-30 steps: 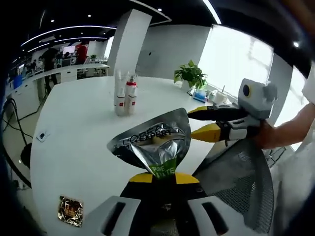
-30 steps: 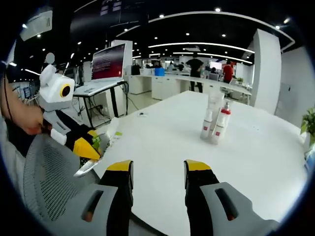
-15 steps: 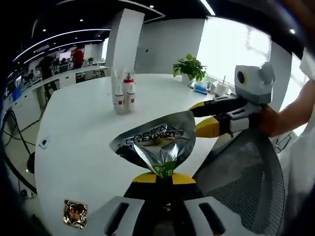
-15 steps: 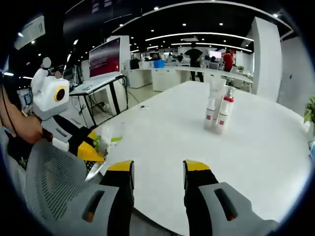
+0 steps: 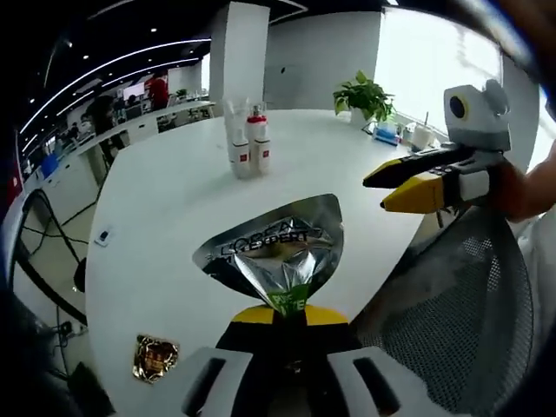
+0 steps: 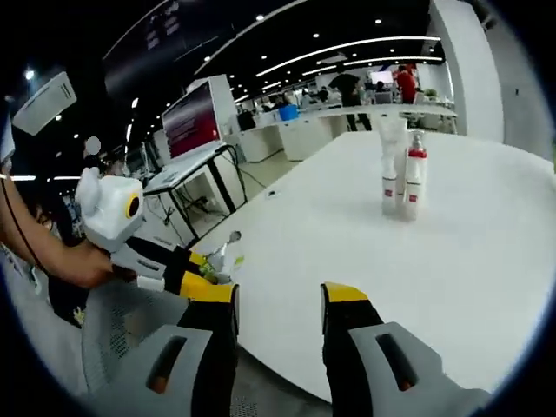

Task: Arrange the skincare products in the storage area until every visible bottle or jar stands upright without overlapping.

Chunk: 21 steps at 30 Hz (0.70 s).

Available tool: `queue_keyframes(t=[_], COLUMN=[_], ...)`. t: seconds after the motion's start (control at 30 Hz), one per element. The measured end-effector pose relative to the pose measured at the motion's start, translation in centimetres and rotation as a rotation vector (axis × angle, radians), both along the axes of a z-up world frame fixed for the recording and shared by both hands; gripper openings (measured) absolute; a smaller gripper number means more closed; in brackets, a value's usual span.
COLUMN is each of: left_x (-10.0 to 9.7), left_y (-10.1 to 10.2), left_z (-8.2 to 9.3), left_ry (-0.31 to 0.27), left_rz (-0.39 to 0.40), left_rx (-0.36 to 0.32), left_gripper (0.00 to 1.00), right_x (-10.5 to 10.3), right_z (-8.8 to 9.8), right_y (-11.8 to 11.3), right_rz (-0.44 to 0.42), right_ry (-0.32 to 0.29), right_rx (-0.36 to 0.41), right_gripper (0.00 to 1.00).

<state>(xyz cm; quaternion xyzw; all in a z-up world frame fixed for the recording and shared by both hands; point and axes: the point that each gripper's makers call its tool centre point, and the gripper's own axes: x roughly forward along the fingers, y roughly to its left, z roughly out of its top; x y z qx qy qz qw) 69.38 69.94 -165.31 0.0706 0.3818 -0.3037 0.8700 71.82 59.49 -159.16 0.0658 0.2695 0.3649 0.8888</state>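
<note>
One silver sachet [image 5: 280,252] stands pinched at its green lower end between the yellow-tipped fingers [image 5: 252,314] of the left gripper [image 5: 282,323], which are closed tight on it; the crumpled foil fans out above the tips toward 12 o'clock, dark lettering across its face. In the right gripper view that same gripper [image 6: 201,282] comes in from 9 o'clock, held by a hand [image 6: 82,265], with a sliver of the sachet [image 6: 224,254] poking up past its tips.

The right gripper [image 6: 278,300] hangs above the near edge of the white worktop [image 6: 365,261], its two fingers [image 6: 345,297] spread apart with bare worktop between them and nothing in their hold. In the left gripper view it [image 5: 395,181] reaches in from 3 o'clock, held level over the worktop [image 5: 165,217] edge, a hand [image 5: 530,187] gripping it from behind, its fingers likewise parted, one above the other.

Two bottles [image 5: 246,144] stand upright, touching side by side, far across the worktop at about 12 o'clock in the left gripper view: one clear-topped, one with a red cap. In the right gripper view the same pair [image 6: 402,178] stands at about 1 o'clock, well apart from both grippers.

One small gold foil packet [image 5: 155,358] lies flat on the worktop at 8 o'clock in the left gripper view. One grey mesh chair back [image 5: 460,321] sits under the right gripper. One potted plant [image 5: 365,91] stands at the far edge.
</note>
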Motion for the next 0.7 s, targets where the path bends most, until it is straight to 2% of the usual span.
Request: queue_keyframes(t=[0.17,0.23,0.5,0.63,0.7], left_x=[-0.3,-0.5,-0.8,-0.9,-1.0], left_y=[-0.2,-0.5,-0.8,-1.0,-1.3], left_z=[-0.1,-0.1,-0.1,0.1,0.2], left_ry=[-0.024,-0.042,-0.091,-0.122,-0.159], left_rz=[-0.031,-0.059,-0.116,-0.145,-0.188], left_rx=[0.046,0.07,0.142,0.17,0.206], left_gripper=[0.08,0.08,0.08,0.08,0.08], right_x=[-0.7,-1.4,-2.7,-2.6,-2.5], right_z=[0.3,0.3,0.3,0.2,0.2], right_y=[0.9,1.5,2.8,2.7,2.7], right_rz=[0.04,0.074,0.149,0.147,0.138], right_ry=[0.039,0.076,0.117,0.146,0.161], right_rx=[0.064,0.095,0.127,0.145,0.164], right_gripper=[0.36,0.37,0.37,0.35,0.35])
